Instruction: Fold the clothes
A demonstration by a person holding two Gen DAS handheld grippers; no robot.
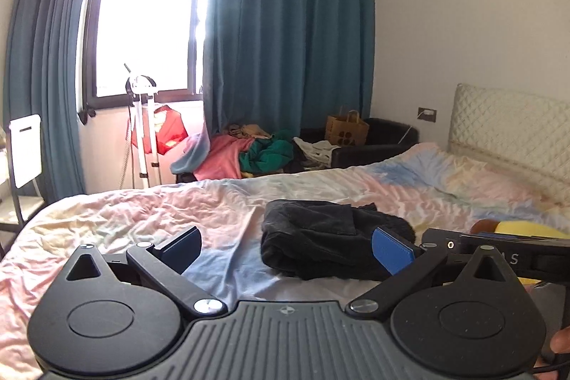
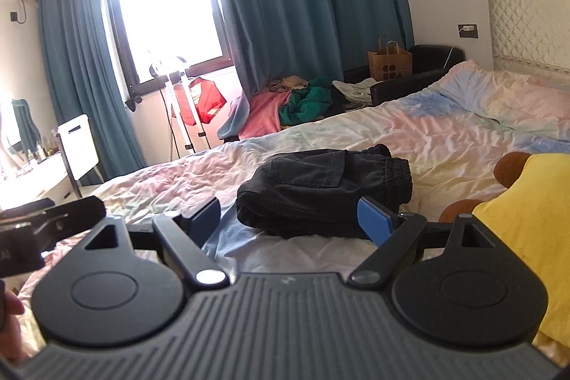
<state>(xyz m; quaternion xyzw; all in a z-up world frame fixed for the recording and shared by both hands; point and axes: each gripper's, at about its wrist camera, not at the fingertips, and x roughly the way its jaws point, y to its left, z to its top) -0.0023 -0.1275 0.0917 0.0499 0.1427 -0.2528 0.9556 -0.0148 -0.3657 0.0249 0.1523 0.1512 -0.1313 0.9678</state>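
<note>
The black shorts [image 2: 320, 191] lie on the bed sheet [image 2: 445, 138], near the middle of the bed and close to the front edge, already folded into a thick compact bundle with the elastic waistband on the right side and a back pocket on top. In the left wrist view the same bundle [image 1: 320, 244] is a little to the right of centre. The left gripper [image 1: 288, 246] is wide open and holds nothing; its 2 blue fingers [image 1: 392, 251] stand far apart above the sheet, and the right one overlaps the near edge of the bundle in the picture, but I cannot tell if it touches the cloth. The right gripper [image 2: 290, 219] is also wide open and empty, low over the sheet just in front of the bundle. A yellow and brown plush toy [image 2: 520, 216] lies just beside the right gripper, and a heap of unfolded clothes [image 2: 295, 102] waits on the far side of the bed, next to a paper bag [image 2: 390, 61] on a black armchair [image 2: 427, 73]. I judge that this garment is finished and the step in hand is between 2 items. The next move probably calls for putting the bundle aside without opening it, or for reaching to the far heap for a new piece.
</note>
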